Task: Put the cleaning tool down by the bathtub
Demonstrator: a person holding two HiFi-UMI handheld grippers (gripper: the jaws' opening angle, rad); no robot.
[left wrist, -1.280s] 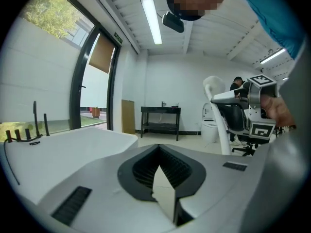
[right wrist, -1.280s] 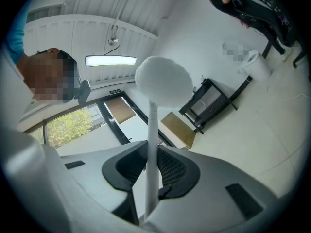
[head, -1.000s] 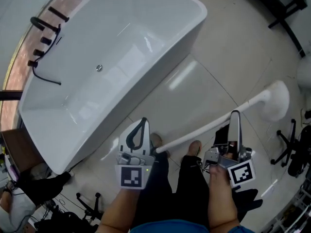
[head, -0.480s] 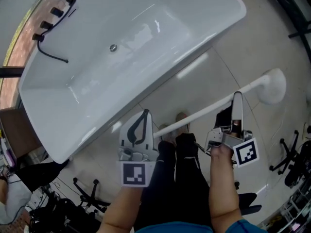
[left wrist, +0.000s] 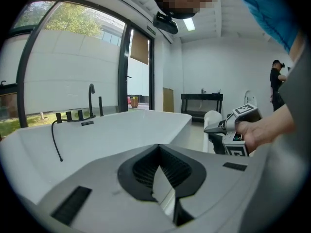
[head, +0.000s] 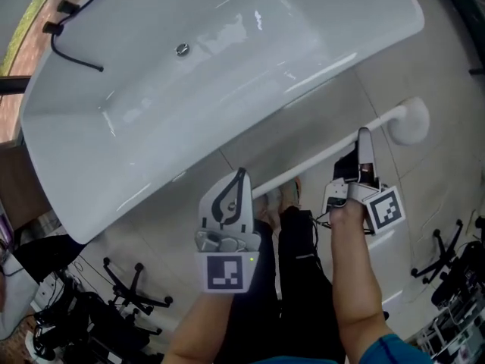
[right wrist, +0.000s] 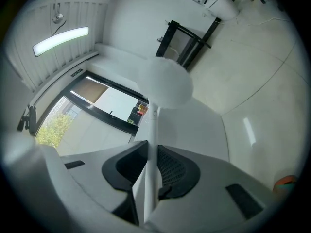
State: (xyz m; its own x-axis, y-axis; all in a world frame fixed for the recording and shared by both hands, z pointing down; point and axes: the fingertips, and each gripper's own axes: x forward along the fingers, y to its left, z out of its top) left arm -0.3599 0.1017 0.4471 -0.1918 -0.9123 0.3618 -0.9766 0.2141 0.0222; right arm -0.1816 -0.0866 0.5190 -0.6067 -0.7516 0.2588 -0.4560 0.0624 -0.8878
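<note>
The cleaning tool is a long white handle (head: pixel 318 161) with a round white head (head: pixel 411 121). It hangs above the tiled floor and runs alongside the white bathtub (head: pixel 189 89). My right gripper (head: pixel 364 136) is shut on the handle at mid-length. In the right gripper view the handle (right wrist: pixel 151 130) passes between the jaws of that gripper (right wrist: pixel 150 152) up to the head (right wrist: pixel 165 84). My left gripper (head: pixel 242 174) hovers by the handle's near end, apart from it. Its jaws look shut with nothing in them in the left gripper view (left wrist: pixel 158 149), facing the bathtub (left wrist: pixel 107 135).
Black tap fittings and a hose (head: pixel 72 21) sit on the tub's far rim. The person's legs and feet (head: pixel 286 203) stand under the handle. Black wheeled stands (head: pixel 129 298) (head: pixel 447 260) flank them on the floor. A black table (left wrist: pixel 201 103) and a distant person (left wrist: pixel 277 81) are beyond the tub.
Both grippers have sunk towards the floor. The tool has come lower and closer to the tub's side, still gripped by the right gripper. The tub now fills more of the head view.
</note>
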